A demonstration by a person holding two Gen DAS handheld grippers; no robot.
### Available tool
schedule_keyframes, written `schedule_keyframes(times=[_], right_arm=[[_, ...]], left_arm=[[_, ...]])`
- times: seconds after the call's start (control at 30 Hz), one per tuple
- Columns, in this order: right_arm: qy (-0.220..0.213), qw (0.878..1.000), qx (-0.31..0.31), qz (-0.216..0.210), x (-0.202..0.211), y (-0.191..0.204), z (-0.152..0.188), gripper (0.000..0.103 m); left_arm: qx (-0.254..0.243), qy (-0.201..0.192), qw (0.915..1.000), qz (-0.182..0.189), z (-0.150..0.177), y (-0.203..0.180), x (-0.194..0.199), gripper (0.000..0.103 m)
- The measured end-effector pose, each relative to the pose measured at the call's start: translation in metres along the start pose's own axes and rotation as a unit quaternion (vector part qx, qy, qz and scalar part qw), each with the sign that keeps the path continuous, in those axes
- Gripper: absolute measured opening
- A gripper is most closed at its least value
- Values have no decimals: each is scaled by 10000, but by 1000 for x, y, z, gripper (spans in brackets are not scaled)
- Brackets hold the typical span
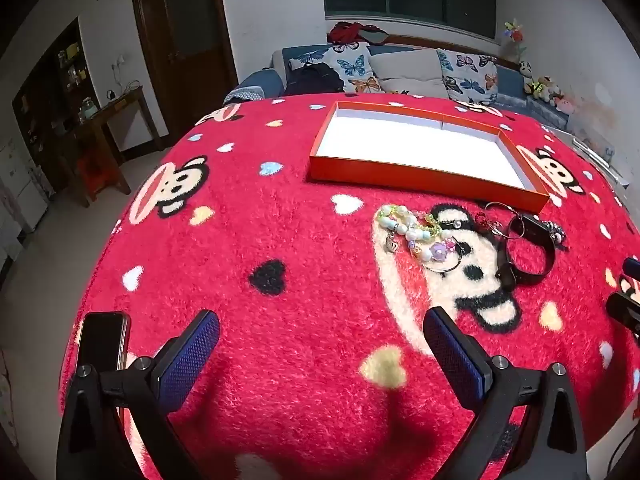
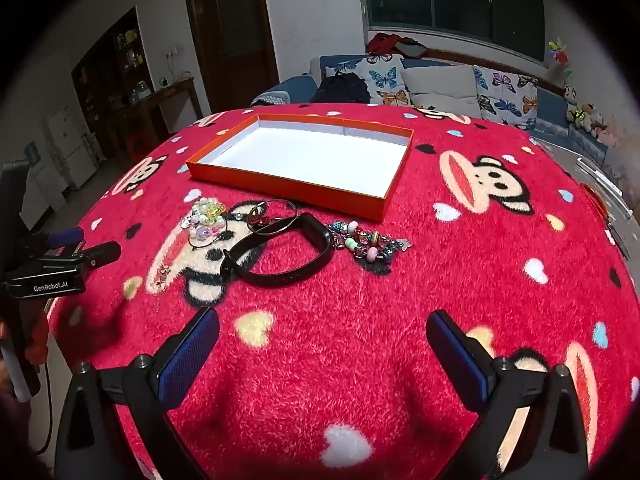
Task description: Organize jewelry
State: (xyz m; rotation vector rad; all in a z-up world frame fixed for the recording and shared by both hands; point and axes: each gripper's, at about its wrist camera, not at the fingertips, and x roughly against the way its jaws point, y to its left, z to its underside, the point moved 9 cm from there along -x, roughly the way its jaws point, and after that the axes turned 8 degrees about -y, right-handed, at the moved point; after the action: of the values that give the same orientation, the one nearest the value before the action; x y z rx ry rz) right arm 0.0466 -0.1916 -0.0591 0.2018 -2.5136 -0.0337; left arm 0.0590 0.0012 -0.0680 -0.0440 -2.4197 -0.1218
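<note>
An orange tray with a white inside [image 1: 424,176] [image 2: 296,190] lies empty on the red monkey-print blanket. In front of it lies a cluster of jewelry: a pastel bead bracelet [image 1: 408,228] [image 2: 206,216], thin wire hoops [image 1: 448,266] [image 2: 276,216], a black band [image 1: 528,256] [image 2: 280,256] and a dark multicoloured bead bracelet [image 2: 364,242] [image 1: 556,232]. My left gripper [image 1: 320,340] is open and empty, near the blanket's front, left of the jewelry. My right gripper [image 2: 320,340] is open and empty, short of the black band.
A phone [image 1: 102,340] lies at the blanket's left front edge. The left gripper's body [image 2: 52,268] shows at the left of the right wrist view. A sofa with butterfly cushions [image 2: 440,88] stands behind the table; a wooden side table [image 1: 112,120] stands to the left.
</note>
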Motion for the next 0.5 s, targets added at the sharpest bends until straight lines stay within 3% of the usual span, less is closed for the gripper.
schedule_keyframes(times=[0.27,0.5], right_arm=[[5,10000,-13,-52,0,2,1,103],[15,10000,-16,-51,0,0,0,103]], left_arm=[[126,110,9998,120,6,6,-12,103],[-138,-19,9999,-24,3,-5,-1,103]])
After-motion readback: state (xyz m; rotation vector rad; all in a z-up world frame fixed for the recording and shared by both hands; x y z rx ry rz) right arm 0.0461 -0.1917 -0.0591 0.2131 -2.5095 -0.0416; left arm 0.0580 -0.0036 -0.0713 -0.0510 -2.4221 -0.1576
